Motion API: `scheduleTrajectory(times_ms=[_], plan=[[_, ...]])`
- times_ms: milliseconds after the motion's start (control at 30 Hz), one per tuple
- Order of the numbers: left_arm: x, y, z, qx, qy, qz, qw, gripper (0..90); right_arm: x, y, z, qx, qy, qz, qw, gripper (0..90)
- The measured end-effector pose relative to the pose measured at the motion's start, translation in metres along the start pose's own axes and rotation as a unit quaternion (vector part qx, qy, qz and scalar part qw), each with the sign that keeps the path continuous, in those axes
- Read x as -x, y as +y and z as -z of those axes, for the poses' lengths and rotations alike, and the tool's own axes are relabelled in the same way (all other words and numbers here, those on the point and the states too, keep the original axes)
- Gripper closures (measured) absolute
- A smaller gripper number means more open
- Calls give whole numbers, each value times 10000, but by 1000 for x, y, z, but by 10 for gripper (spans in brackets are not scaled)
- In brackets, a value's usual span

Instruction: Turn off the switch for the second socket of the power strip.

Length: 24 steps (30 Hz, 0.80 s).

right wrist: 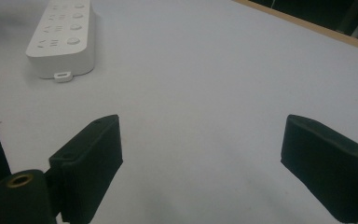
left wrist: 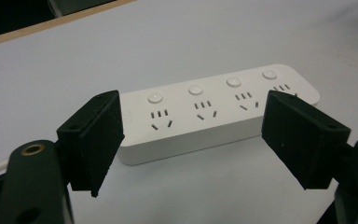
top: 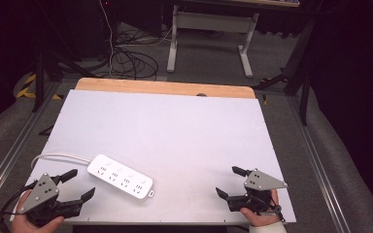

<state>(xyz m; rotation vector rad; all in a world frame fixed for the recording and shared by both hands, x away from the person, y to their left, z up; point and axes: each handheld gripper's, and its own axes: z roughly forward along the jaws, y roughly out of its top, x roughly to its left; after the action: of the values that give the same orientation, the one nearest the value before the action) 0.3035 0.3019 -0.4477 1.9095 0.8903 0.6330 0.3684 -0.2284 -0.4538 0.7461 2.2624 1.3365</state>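
Left hand-held gripper [left wrist: 191, 140] agape facing power strip [left wrist: 205, 112] sockets

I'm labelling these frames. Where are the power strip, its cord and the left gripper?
power strip [top: 120, 176], high view, middle of its top face.
cord [top: 58, 157], high view, white stretch leaving the strip.
left gripper [top: 81, 185], high view, midway between its fingers.

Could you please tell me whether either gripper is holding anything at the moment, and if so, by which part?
Nothing is held. The left gripper and right gripper both have open jaws, apart from the power strip.
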Motion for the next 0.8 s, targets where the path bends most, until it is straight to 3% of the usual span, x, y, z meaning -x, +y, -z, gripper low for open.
scheduleTrajectory(times_ms=[100,333,667,800], plan=[[0,2,1,38,-4,-15,10000,226,0,0,0,8,13,-5,10000,133],[1,9,4,103,-107,246,9996,229,0,0,-1,5,46,-13,10000,134],[2,19,0,143,3,178,9997,235,-1,0,-2,0,62,-6,10000,135],[2,24,-5,133,-77,195,9997,236,-1,0,-2,-8,77,-10,10000,136]])
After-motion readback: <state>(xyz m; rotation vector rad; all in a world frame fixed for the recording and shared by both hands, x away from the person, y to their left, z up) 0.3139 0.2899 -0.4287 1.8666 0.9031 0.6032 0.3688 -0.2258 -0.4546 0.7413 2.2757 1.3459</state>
